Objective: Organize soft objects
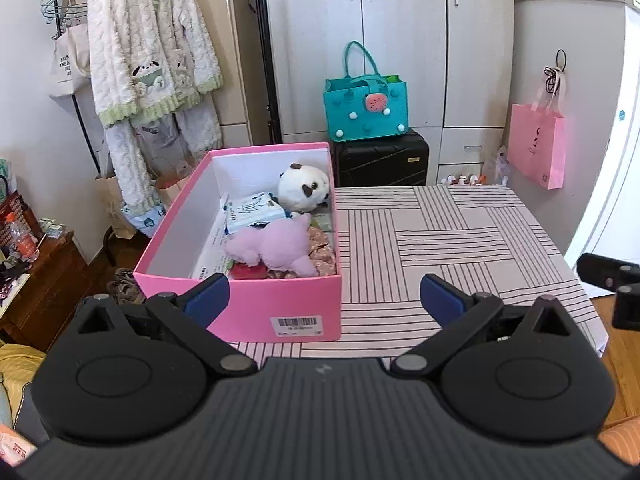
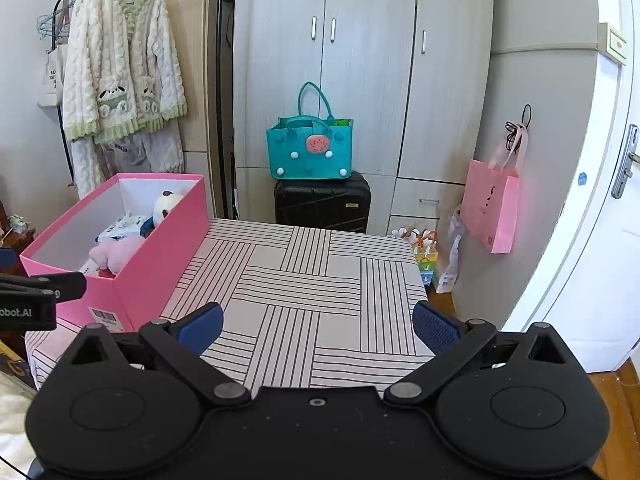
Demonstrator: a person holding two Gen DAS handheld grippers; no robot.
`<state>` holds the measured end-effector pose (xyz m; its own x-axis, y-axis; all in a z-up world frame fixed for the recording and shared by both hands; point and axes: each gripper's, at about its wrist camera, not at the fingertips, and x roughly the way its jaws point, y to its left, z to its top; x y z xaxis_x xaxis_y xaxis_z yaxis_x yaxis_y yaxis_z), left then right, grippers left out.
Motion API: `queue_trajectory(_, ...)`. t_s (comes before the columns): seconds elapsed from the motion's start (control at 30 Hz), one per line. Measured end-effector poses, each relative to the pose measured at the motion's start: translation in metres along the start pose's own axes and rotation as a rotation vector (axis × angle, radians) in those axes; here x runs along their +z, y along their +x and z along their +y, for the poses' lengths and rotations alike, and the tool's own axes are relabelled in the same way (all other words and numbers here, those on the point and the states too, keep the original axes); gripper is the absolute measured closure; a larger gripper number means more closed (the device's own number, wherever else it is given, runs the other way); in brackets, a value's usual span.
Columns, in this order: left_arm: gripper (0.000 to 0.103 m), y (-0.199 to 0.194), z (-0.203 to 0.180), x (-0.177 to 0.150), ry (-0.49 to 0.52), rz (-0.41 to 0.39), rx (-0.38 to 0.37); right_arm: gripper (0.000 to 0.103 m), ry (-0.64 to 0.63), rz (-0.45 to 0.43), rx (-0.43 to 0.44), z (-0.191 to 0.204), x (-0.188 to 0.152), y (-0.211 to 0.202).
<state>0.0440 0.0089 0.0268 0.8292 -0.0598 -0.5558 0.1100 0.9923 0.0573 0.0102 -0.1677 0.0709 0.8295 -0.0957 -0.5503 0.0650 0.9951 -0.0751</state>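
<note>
Plush lilac toy (image 1: 276, 246) in pink box (image 1: 256, 308), near end: light, squashy; pinch mid-body. Left gripper (image 1: 324, 300), right gripper (image 2: 318, 326): jaws wide, empty.

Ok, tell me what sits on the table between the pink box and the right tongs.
Nothing. In the right wrist view, only bare striped tablecloth stretches from the pink box to the open right tongs.
</note>
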Motion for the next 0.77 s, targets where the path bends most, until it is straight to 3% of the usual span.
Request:
queue_trajectory(0.13,0.0,0.0,0.001,-0.0015,-0.003,0.006,-0.005,0.001,0.003,0.0,0.001,0.0003,-0.0006,-0.0007)
queue_trajectory(0.3,0.0,0.0008,-0.0006,-0.0034,0.019,-0.01,0.05,0.001,0.003,0.006,-0.003,0.0017,-0.0016,-0.0011)
queue_trajectory(0.77,0.0,0.0006,0.0045,-0.005,0.005,-0.005,0.029,0.001,0.0,0.01,-0.008,0.0016,-0.0012,0.002)
